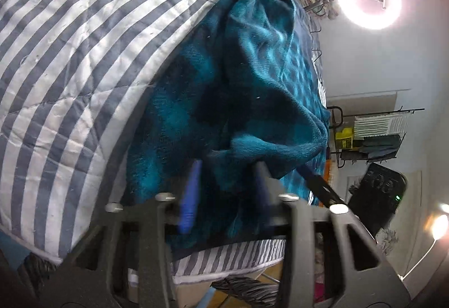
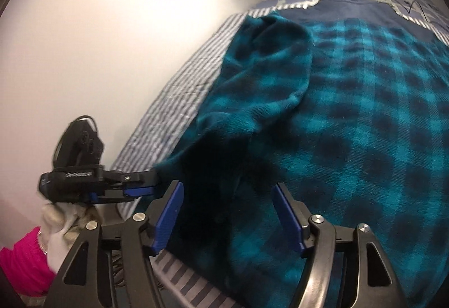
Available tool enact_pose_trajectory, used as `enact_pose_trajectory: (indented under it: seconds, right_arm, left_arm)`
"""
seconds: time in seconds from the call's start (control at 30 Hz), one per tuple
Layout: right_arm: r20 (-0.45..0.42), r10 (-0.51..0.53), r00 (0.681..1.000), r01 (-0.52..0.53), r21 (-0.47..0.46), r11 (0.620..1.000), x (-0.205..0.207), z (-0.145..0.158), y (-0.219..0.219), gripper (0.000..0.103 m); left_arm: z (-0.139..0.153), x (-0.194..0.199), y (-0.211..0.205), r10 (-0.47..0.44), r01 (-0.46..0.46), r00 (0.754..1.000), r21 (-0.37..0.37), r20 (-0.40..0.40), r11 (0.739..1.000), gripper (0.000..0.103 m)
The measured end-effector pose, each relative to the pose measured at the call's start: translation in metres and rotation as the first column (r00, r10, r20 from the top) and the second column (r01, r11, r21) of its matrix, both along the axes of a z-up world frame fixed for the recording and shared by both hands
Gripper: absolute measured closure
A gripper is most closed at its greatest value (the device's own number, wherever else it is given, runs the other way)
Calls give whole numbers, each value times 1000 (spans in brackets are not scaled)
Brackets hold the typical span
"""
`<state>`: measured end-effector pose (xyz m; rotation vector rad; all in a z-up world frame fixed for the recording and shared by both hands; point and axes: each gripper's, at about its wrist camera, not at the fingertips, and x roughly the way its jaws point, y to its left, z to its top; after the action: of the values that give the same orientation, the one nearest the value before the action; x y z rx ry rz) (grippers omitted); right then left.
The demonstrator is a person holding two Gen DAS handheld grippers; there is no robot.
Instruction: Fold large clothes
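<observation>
Between right tool (image 2: pixel 227 212) pads: teal blanket (image 2: pixel 364 125), untouched.

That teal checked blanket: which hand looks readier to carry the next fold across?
Probably the left gripper: it pinches the teal checked blanket at its edge, while the right gripper hangs open above it.

Left gripper (image 1: pixel 227 167): black ribbed frame, blue finger pads (image 1: pixel 190 195), round silver screws (image 1: pixel 164 197). Right gripper (image 2: pixel 227 212): matching black frame, ridged blue pads (image 2: pixel 168 215), silver screw heads (image 2: pixel 315 218).
</observation>
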<state>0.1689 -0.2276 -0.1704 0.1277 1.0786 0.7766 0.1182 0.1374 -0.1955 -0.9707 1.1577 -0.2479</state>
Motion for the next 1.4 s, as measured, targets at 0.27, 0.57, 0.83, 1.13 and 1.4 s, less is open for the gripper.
enact_pose_trajectory:
  seconds: [0.27, 0.57, 0.83, 1.13, 1.4]
  right_arm:
    - [-104, 53, 993, -45, 82, 996, 5, -17, 14, 90]
    - [-177, 150, 973, -114, 195, 974, -28, 2, 22, 102]
    - [-258, 125, 958, -111, 68, 991, -35, -38, 35, 103]
    - [-161, 152, 975, -130, 141, 981, -41, -18, 21, 41]
    - [-282, 238, 929, -194, 178, 965, -50, -47, 59, 96]
  left_arm:
    - [35, -8, -15, -32, 12, 992, 156, 124, 988, 97]
    - [64, -73, 1, -34, -37, 978, 330, 207, 943, 97]
    - [14, -85, 9, -7, -9, 998, 244, 66, 970, 97]
    - [21, -81, 15, -12, -6, 997, 220, 81, 976, 96]
    - [19, -83, 16, -9, -3, 998, 171, 70, 985, 96]
